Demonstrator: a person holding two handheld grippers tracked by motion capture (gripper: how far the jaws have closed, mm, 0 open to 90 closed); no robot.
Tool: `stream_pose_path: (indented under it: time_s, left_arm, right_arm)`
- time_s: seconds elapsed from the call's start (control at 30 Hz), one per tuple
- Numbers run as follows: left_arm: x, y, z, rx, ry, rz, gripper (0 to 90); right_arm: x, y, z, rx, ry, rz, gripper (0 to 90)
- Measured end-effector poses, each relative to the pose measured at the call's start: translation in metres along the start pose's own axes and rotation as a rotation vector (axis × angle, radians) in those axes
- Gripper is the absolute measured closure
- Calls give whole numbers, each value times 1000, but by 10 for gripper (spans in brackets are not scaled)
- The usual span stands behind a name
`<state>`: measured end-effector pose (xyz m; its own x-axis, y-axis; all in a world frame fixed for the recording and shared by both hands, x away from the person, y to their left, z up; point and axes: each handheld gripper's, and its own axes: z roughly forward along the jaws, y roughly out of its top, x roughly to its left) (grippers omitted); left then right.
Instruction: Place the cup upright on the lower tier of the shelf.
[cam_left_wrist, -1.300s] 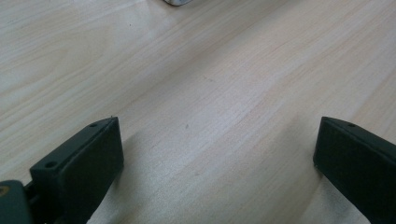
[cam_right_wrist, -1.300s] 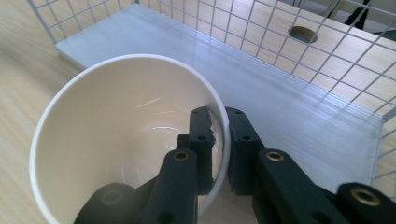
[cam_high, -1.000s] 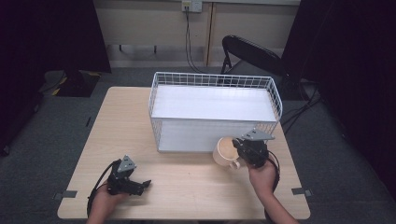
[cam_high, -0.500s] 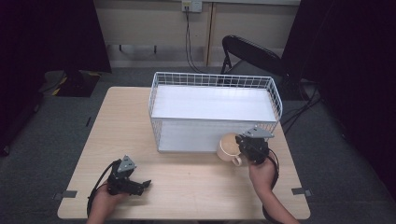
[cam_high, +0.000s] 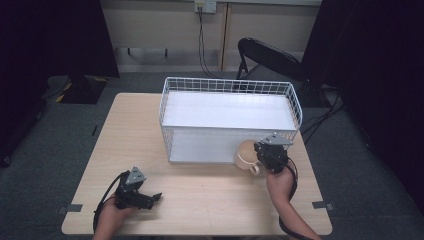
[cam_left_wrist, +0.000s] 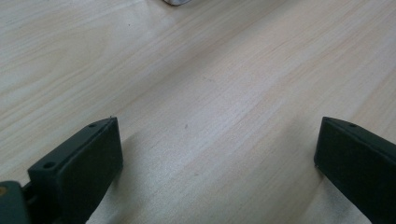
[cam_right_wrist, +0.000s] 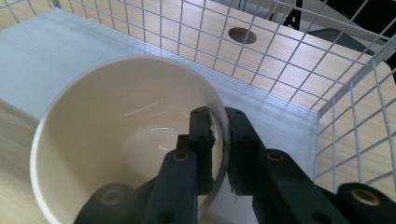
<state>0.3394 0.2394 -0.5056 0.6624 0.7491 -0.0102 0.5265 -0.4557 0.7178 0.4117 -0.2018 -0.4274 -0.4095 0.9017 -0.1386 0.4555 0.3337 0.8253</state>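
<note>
Right hand: the person's forearm comes up from the table's near edge at the right, hand wrapped round the right gripper (cam_high: 261, 152), which is held up off the tabletop and aimed at the basket's near right corner.
Right gripper's hold: jaws pinched on the rim of the cup (cam_right_wrist: 126, 154), one jaw inside the wall, one outside, as the right gripper view shows.
Cup: cream-coloured, glossy, round-mouthed, with a small handle (cam_high: 254, 168) hanging at its lower side; it is tilted, mouth turned toward the gripper, and sits just in front of the basket's near wall.
Left hand: resting low at the table's near left, well apart from the cup, clasping the left gripper (cam_left_wrist: 217, 154) with a cable looping behind it.
Left gripper's hold: jaws spread wide, nothing between them but bare tabletop.
Basket: white wire basket (cam_high: 230, 86), rectangular grid walls, flat pale liner inside.
Table: light wood-grain table (cam_high: 210, 195), matt, rounded corners.
</note>
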Motion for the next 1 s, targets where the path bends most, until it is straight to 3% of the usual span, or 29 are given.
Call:
stream_pose_path:
  time_s: [0.77, 1.0]
  left_arm:
    - [0, 0, 0, 0, 0, 0, 5]
    - [0, 0, 0, 0, 0, 0, 5]
  right_arm:
    - [-4, 6, 7, -35, -14, 49, 804]
    - [-6, 9, 5, -36, -10, 65, 677]
